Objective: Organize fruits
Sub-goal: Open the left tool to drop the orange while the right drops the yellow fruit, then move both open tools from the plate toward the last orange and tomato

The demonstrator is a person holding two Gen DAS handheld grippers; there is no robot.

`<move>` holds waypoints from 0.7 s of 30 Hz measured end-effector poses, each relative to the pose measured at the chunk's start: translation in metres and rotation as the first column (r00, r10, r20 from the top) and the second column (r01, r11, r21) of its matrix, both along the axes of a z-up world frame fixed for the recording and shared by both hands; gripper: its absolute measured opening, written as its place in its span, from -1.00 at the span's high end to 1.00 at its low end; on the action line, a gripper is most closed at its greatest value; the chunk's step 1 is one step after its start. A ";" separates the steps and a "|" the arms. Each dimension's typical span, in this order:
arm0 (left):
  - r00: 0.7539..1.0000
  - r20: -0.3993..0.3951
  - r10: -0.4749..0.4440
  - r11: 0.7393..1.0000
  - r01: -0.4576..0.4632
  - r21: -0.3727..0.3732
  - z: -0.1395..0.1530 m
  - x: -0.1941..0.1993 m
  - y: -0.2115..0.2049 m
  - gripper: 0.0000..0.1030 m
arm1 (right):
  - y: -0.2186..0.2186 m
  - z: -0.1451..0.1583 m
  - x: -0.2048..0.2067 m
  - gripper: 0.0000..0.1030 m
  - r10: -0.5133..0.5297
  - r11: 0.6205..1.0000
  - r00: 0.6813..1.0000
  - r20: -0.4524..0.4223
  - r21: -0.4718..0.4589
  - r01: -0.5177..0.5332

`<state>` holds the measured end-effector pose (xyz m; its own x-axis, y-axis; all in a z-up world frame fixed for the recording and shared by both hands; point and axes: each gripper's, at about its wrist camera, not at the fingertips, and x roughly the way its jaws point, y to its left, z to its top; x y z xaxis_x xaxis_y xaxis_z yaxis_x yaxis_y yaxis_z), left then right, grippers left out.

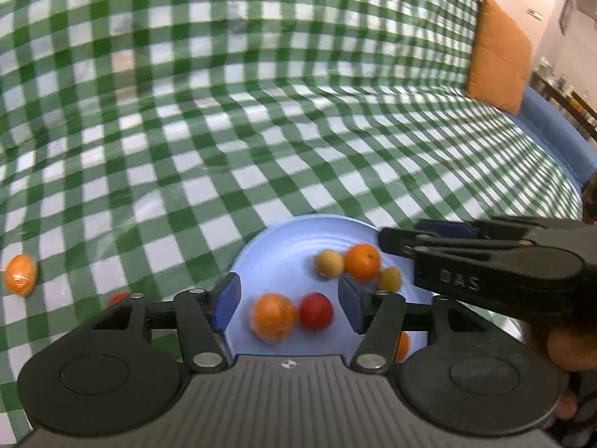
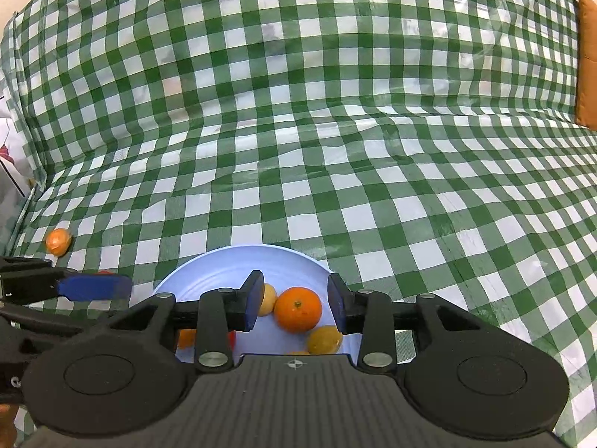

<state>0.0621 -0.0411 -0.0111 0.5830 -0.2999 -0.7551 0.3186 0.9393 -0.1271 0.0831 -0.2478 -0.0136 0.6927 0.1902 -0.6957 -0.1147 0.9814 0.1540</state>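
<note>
A light blue plate [image 1: 283, 239] lies on the green checked cloth and holds several small fruits: an orange [image 1: 362, 261], two yellow fruits [image 1: 328, 263], a wrapped orange [image 1: 274, 316] and a red fruit [image 1: 316, 310]. My left gripper [image 1: 289, 300] hovers open over the plate's near side, above the wrapped orange and red fruit. My right gripper [image 2: 294, 304] is open above the plate [image 2: 224, 265], its pads either side of the orange [image 2: 298, 309]; it also shows in the left wrist view [image 1: 395, 240]. A wrapped orange [image 1: 21, 274] lies on the cloth at the left, also in the right wrist view [image 2: 58, 241].
A red fruit [image 1: 118, 297] lies on the cloth just left of the plate, partly hidden by my left gripper. An orange cushion [image 1: 498, 54] stands at the far right. The checked cloth [image 2: 298, 130] rises up a backrest behind.
</note>
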 end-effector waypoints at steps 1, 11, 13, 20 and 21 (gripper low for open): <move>1.000 0.012 0.015 1.000 -0.015 0.003 0.001 0.000 0.002 -0.24 | -0.001 0.000 0.000 0.22 -0.003 1.000 1.000 0.000 0.003 0.003; 0.992 0.054 0.116 0.993 -0.116 -0.006 0.006 0.004 0.019 -0.25 | 0.007 0.003 0.002 0.05 0.001 1.000 1.000 0.016 0.003 -0.001; 0.991 0.054 0.119 0.993 -0.119 -0.008 0.006 0.004 0.022 -0.25 | 0.011 0.004 0.002 0.04 0.006 1.000 1.000 0.019 0.003 -0.006; 0.988 0.024 0.153 0.988 -0.153 -0.024 0.008 0.008 0.032 -0.20 | 0.021 0.006 0.003 -0.03 0.024 1.000 0.999 0.027 0.002 -0.024; 0.987 0.025 0.159 0.987 -0.159 -0.020 0.008 0.008 0.034 -0.15 | 0.023 0.007 0.003 -0.03 0.025 1.000 0.999 0.028 0.002 -0.025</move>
